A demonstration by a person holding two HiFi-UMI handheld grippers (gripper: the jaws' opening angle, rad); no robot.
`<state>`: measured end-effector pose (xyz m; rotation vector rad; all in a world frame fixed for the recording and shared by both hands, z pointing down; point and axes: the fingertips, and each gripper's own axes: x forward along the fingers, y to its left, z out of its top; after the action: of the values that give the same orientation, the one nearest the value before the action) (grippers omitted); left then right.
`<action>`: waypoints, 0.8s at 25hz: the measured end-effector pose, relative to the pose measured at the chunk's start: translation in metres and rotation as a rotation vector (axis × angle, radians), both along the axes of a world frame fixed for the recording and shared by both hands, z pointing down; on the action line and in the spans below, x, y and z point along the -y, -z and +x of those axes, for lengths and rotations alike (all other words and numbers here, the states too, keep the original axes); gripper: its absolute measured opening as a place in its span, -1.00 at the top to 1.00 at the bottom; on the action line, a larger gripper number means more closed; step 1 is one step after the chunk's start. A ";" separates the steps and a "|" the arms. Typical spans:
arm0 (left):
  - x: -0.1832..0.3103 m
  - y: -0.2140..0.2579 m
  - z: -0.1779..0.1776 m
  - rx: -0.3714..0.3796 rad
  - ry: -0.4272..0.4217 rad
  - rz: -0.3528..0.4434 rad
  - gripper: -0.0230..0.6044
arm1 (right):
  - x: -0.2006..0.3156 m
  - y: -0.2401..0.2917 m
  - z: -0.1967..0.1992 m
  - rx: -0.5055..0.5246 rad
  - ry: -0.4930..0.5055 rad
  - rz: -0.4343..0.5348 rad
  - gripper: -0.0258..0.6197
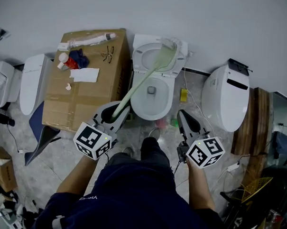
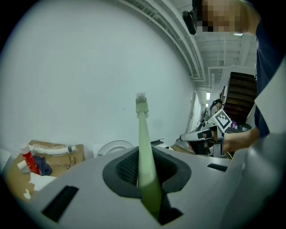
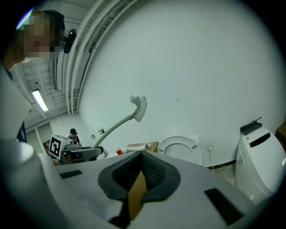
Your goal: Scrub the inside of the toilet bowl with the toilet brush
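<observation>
The white toilet point(image 1: 151, 90) stands against the wall with its lid up, and its bowl point(image 1: 152, 95) is uncovered. A pale green toilet brush point(image 1: 137, 83) slants up from my left gripper point(image 1: 114, 110), which is shut on the handle's lower end. The brush head point(image 1: 170, 48) is raised in the air over the lid, away from the bowl. In the left gripper view the handle point(image 2: 144, 152) runs up between the jaws. The right gripper view has the brush head point(image 3: 139, 107) against the wall. My right gripper point(image 1: 183, 114) hangs to the right of the bowl, shut and holding nothing.
A cardboard box point(image 1: 88, 81) left of the toilet carries a bottle, a blue cloth, paper and a tube. A second white toilet point(image 1: 227, 94) and a wooden stand point(image 1: 257, 116) are to the right. A yellow item point(image 1: 183, 95) and a cable lie on the floor.
</observation>
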<state>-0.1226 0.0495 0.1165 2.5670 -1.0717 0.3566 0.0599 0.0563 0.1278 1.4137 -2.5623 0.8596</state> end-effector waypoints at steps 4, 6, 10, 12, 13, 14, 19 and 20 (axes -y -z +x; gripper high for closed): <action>0.024 -0.001 0.021 0.011 0.021 -0.007 0.71 | 0.026 -0.005 0.021 0.004 0.022 -0.012 0.91; 0.035 -0.002 0.029 0.016 0.033 -0.010 0.71 | 0.039 -0.008 0.030 0.009 0.036 -0.018 0.91; 0.056 -0.004 0.045 0.029 0.057 -0.015 0.71 | 0.065 -0.012 0.043 0.018 0.068 -0.021 0.91; 0.066 -0.005 0.051 0.035 0.069 -0.020 0.71 | 0.077 -0.014 0.050 0.020 0.081 -0.026 0.91; 0.071 -0.006 0.054 0.039 0.075 -0.022 0.71 | 0.082 -0.016 0.053 0.020 0.087 -0.028 0.91; 0.075 -0.007 0.058 0.042 0.080 -0.025 0.71 | 0.088 -0.018 0.056 0.021 0.092 -0.029 0.91; 0.093 -0.016 0.077 0.057 0.092 -0.032 0.71 | 0.109 -0.027 0.073 0.030 0.109 -0.039 0.91; 0.096 -0.018 0.080 0.059 0.093 -0.034 0.71 | 0.112 -0.029 0.075 0.033 0.113 -0.041 0.91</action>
<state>-0.0424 -0.0468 0.1341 2.4814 -1.1910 0.4255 0.1353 -0.0558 0.1572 1.2406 -2.6037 0.9189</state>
